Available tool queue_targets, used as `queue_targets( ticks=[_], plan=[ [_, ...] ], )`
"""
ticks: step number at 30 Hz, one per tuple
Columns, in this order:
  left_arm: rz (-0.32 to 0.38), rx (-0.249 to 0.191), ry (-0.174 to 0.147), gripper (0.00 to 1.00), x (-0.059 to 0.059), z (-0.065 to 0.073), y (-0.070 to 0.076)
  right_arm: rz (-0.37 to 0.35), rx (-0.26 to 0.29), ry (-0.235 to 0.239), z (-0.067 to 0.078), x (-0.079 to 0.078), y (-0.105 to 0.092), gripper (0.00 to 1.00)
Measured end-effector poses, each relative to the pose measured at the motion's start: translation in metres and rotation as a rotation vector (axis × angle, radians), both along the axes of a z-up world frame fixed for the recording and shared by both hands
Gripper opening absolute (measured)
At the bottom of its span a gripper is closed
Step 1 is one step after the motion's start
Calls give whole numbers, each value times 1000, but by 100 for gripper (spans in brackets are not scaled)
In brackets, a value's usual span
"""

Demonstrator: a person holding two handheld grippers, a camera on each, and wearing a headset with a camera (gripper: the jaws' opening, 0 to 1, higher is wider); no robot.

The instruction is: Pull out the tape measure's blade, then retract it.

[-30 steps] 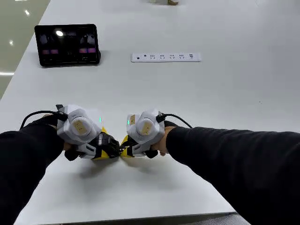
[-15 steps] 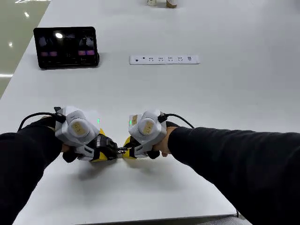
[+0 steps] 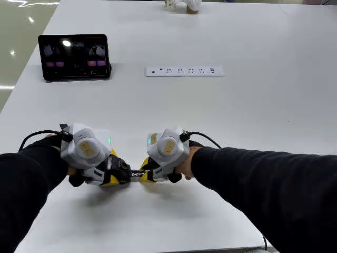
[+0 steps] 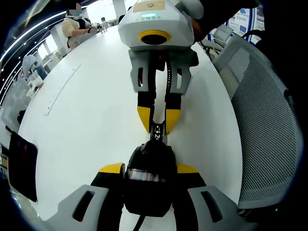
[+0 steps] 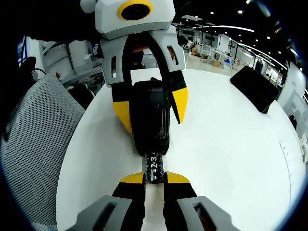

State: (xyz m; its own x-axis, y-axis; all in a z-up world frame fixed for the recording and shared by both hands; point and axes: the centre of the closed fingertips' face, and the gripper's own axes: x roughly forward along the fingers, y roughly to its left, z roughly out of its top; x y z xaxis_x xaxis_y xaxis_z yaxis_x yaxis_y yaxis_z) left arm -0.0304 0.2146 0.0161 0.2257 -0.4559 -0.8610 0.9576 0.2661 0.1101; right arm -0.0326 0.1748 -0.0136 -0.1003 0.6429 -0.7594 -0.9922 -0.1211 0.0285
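**Short length of blade drawn out between the two tongs**

The left tongs (image 4: 149, 168) are clamped on the black tape measure case (image 5: 150, 120), their yellow tips pressing on either side of it. The right tongs (image 5: 154, 178) face them head-on, closed on the end of the blade (image 5: 154, 166), which comes straight out of the case mouth. Only a short stretch of blade shows between the case and the right tongs' tips; it is dark with white numerals, and a 2 and a 3 can be read on it in the right gripper view.

In the head view the two tongs sit close together low over the white bench (image 3: 247, 121), tip to tip, with the blade bridging the small gap between them. Dark sleeves (image 3: 263, 184) reach in from both sides.

Well beyond the tongs, a dark tablet (image 3: 73, 57) stands propped on the bench on the left tongs' side, and a white power strip (image 3: 184, 71) lies flat beyond the right tongs. A grey mesh chair (image 4: 262, 120) stands beside the bench edge.
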Motion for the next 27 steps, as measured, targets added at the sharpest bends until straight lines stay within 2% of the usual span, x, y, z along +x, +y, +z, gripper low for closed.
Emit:
queue_targets(
  ticks=[27],
  plan=[
    [-1, 2, 1, 33, 1, 0, 1, -16, -19, 5, -2, 4, -18, 10]
  ],
)
